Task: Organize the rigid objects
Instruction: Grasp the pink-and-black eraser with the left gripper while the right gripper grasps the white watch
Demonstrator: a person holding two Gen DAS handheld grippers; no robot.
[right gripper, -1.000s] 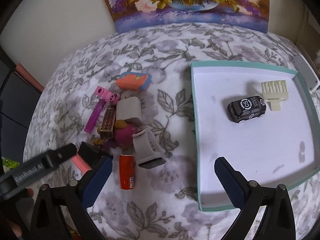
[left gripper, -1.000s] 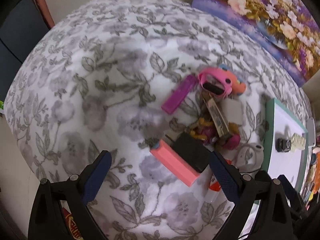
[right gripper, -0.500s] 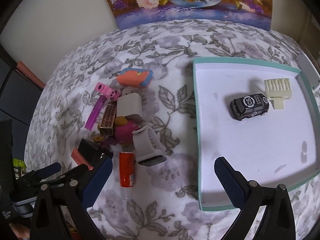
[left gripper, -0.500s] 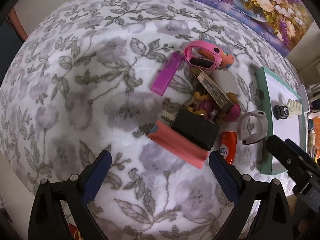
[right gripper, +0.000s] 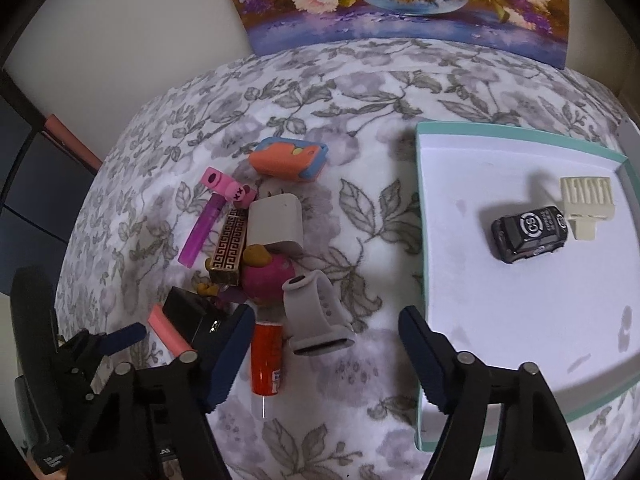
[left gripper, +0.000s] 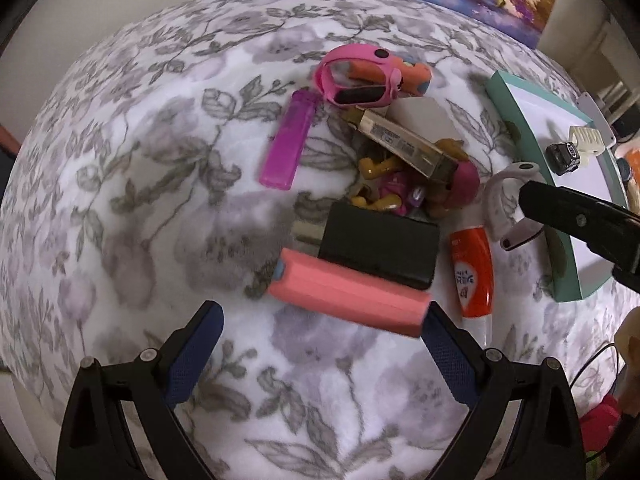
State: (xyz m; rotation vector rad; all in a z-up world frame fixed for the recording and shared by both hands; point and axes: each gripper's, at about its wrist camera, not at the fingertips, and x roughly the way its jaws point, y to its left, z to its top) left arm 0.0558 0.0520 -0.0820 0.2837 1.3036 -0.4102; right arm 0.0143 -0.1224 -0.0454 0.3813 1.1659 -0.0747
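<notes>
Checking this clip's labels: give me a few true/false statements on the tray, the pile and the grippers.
1. The toy car sits in the tray. True.
2. The left gripper holds the pink bar. False: it is open, the bar just ahead of it.
3. The black box touches the pink bar. True.
4. The right gripper grips the grey strap. False: it is open and holds nothing.
5. The red tube lies in the tray. False: it lies on the cloth.
</notes>
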